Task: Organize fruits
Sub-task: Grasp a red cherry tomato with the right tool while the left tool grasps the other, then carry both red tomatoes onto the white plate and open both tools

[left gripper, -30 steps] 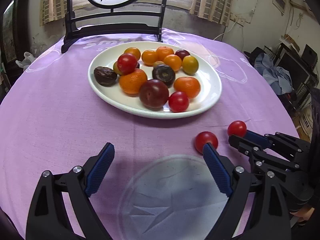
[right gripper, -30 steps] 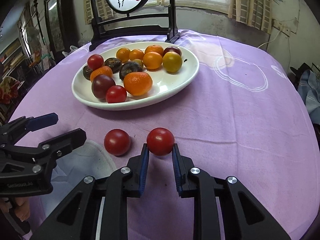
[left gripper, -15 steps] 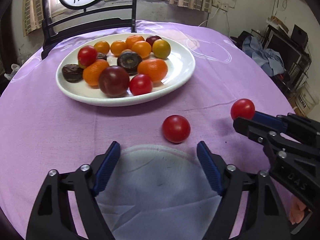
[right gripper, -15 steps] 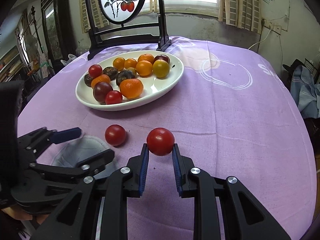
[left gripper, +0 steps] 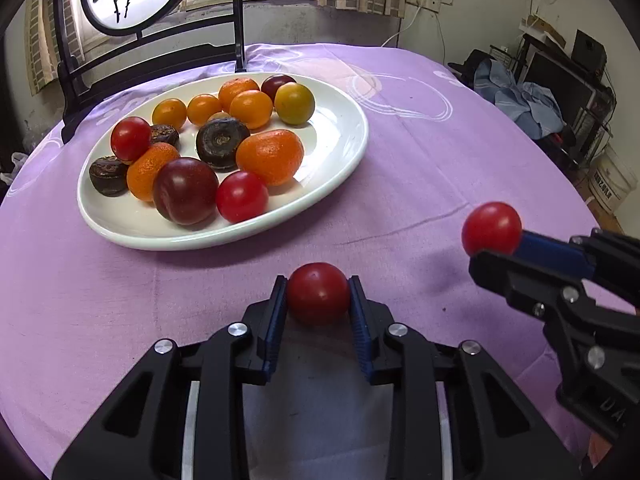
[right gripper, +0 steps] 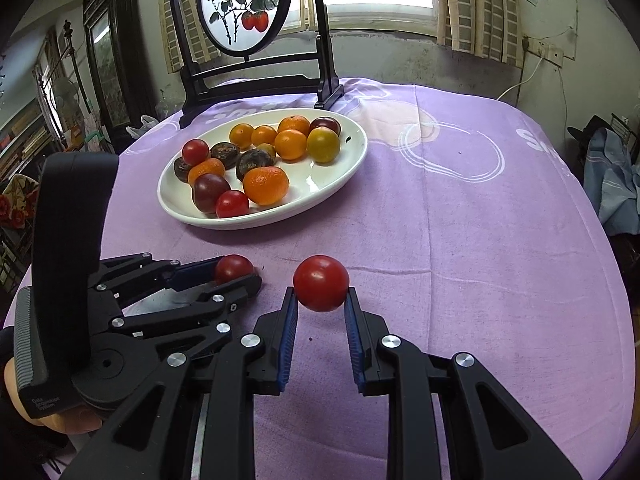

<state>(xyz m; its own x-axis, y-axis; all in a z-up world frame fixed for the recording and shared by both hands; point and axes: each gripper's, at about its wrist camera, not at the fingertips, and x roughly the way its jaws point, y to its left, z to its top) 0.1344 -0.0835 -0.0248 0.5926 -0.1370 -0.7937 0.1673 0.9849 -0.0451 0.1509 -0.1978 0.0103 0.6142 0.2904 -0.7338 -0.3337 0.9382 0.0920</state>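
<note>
Closing since before, left tongs [left gripper: 318,300] now pinch a tomato [left gripper: 318,293]; right tongs [right gripper: 321,300] still grip theirs [right gripper: 321,283].

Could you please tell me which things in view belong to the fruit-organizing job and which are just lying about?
Part of the job:
- left gripper shut on a red tomato
- right gripper shut on a second red tomato
- white plate of mixed fruit

Just lying about:
- painted round screen on its black stand
- purple tablecloth
- blue clothes heap
</note>
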